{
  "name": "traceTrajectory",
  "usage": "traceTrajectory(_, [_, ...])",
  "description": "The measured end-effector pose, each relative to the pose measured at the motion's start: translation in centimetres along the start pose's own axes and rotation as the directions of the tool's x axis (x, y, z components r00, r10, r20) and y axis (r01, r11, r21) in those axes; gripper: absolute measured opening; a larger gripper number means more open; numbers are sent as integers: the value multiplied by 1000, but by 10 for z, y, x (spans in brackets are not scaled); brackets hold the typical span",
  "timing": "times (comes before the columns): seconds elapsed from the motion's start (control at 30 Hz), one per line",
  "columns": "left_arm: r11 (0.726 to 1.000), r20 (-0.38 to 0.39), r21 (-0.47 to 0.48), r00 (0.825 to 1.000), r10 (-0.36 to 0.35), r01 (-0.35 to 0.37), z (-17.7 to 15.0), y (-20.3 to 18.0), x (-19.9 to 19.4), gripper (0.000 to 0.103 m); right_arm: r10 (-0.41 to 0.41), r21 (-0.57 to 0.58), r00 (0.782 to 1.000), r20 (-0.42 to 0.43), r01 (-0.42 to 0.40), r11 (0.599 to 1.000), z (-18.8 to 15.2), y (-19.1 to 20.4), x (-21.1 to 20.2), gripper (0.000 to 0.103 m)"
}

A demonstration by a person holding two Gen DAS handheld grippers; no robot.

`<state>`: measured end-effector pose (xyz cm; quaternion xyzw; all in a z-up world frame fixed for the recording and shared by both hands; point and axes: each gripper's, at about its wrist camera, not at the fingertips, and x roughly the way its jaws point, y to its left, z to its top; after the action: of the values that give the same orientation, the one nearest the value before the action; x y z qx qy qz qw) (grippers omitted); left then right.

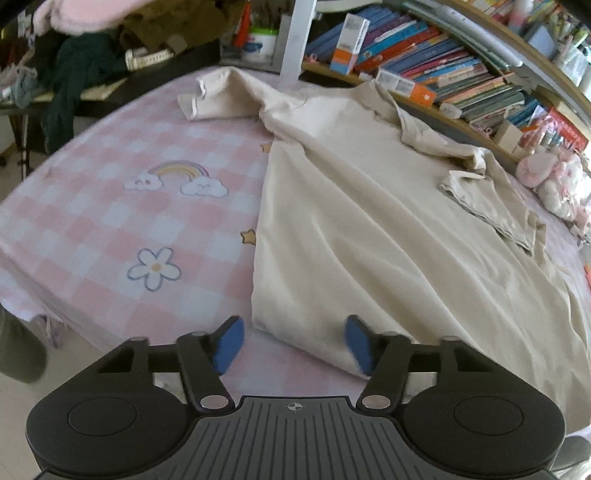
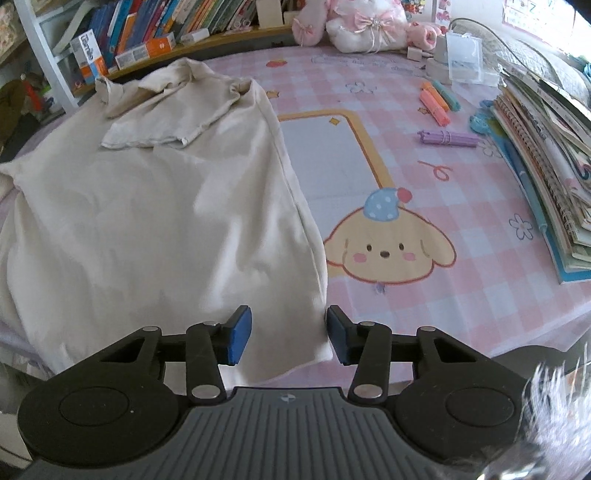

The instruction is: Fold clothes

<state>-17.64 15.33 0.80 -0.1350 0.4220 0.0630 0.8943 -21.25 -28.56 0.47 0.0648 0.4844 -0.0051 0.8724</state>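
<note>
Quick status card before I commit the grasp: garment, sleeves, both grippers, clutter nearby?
garment: cream shirt spread on pink checked sheet
sleeves: right sleeve folded onto body; left sleeve out on the sheet
left gripper: open, at lower left hem corner
right gripper: open, at lower right hem corner
clutter: book stack, pens right of shirt

A bed with a pink checked sheet [image 2: 424, 295] carries everything. A cream shirt [image 2: 147, 221] lies flat on its left part. On the right side lies a stack of books [image 2: 546, 155]. Near them lie bundles of colored sticks [image 2: 447, 138]. Far back sit pink soft toys [image 2: 354, 22] and a clear box [image 2: 461, 59].
</note>
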Motion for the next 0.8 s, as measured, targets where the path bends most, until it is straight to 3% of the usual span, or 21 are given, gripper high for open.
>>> traceTrajectory(0.03, [1000,0,4,1000,1,-1,1,-2,2,30,-5,-13,1000,3,5,1000,-1,1,0,41])
traceTrajectory(0.1, [998,-2,-55,999,-44,43,6,1,3,9,-7,-48,1000,6,7,999,-2,4,0,35])
traceTrajectory(0.13, [993,-2,-90,997,-71,70,8,3,3,8,-7,-65,1000,8,7,998,-2,5,0,20])
traceTrajectory(0.17, [989,17,-115,995,-95,97,12,2,1,7,15,-70,1000,5,-14,997,-2,4,0,7])
traceTrajectory(0.3, [974,131,-40,968,-215,222,40,-41,-8,7,77,-64,996,47,-74,995,10,8,-3,7])
traceTrajectory(0.5, [916,108,123,912,-395,382,78,-133,35,13,143,-93,986,88,-135,986,41,29,7,7])
traceTrajectory(0.63, [903,-40,113,910,-413,414,101,-148,78,23,138,-138,987,80,-126,982,53,38,19,7])
traceTrajectory(0.7, [919,-25,99,924,-382,383,106,-137,77,26,130,-145,989,67,-119,982,55,36,24,7])
traceTrajectory(0.8, [935,31,88,937,-347,343,102,-114,65,39,133,-142,990,46,-125,982,57,29,31,7])
